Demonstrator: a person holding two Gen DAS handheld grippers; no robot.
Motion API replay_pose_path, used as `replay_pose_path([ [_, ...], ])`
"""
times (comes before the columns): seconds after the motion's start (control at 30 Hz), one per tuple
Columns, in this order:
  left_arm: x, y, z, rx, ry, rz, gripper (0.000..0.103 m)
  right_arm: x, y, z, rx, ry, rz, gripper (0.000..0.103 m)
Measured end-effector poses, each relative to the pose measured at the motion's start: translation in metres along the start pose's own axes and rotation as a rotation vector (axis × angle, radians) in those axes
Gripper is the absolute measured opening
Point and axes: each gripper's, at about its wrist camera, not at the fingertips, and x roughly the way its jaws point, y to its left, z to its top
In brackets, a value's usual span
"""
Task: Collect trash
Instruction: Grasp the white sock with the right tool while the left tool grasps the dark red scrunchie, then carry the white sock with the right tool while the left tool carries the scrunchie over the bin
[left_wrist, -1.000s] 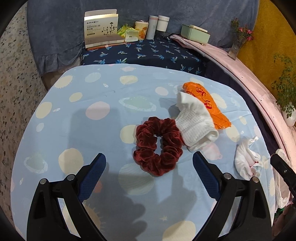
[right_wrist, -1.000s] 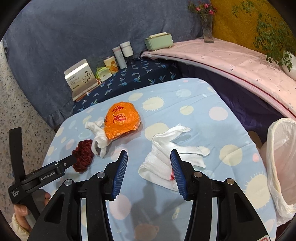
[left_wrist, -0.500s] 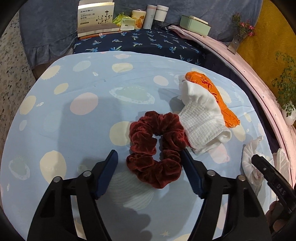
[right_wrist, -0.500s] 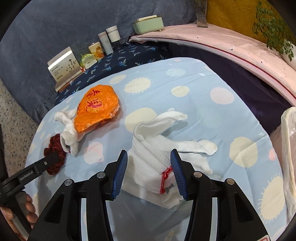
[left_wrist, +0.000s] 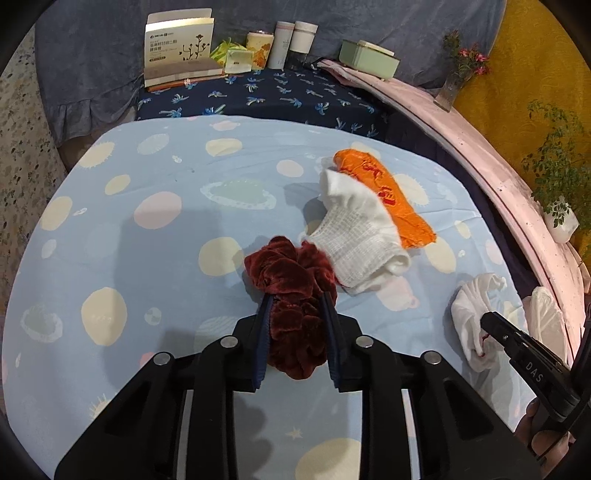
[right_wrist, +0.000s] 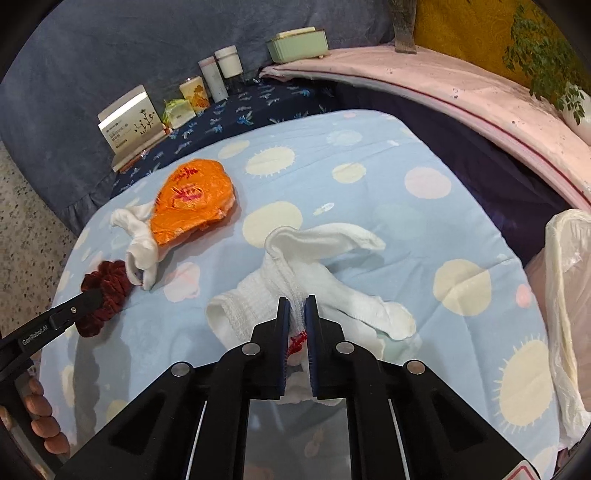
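Note:
My left gripper (left_wrist: 296, 301) is shut on a dark red velvet scrunchie (left_wrist: 291, 280) that lies on the light blue spotted table cloth (left_wrist: 147, 236). A white sock (left_wrist: 356, 232) and an orange plastic bag (left_wrist: 384, 195) lie just beyond it. My right gripper (right_wrist: 296, 304) is shut on a white glove (right_wrist: 306, 273) with a red thread at its cuff. The glove also shows in the left wrist view (left_wrist: 476, 314). The scrunchie (right_wrist: 107, 288), sock (right_wrist: 140, 243) and orange bag (right_wrist: 192, 199) show at the left of the right wrist view.
A white trash bag (right_wrist: 569, 295) hangs open at the table's right edge. Boxes, tubes and a cup (left_wrist: 258, 48) stand on the dark blue cloth at the back. A pink ledge (right_wrist: 461, 96) with a green box and plants runs along the right.
Both grippers have moved forward and closed. The left one closed on the scrunchie and bunched it. The right one closed on the white glove.

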Motion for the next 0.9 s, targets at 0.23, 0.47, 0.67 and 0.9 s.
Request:
replay_pose_path([
  [0.23, -0.042, -0.016, 0.003, 0.010, -0.072, -0.026, 0.023, -0.052, 0.001, 0.011, 0.010, -0.109, 0.037, 0.009],
  [0.47, -0.083, -0.053, 0.010, 0.063, -0.143, -0.074, 0.023, -0.111, -0.005, 0.022, 0.024, -0.229, 0.066, 0.009],
  [0.67, -0.111, -0.096, 0.013, 0.126, -0.186, -0.130, 0.023, -0.155, -0.022, 0.024, 0.046, -0.310, 0.073, 0.009],
  [0.9, -0.127, -0.150, 0.011, 0.206, -0.206, -0.190, 0.023, -0.193, -0.058, 0.023, 0.089, -0.382, 0.038, 0.009],
])
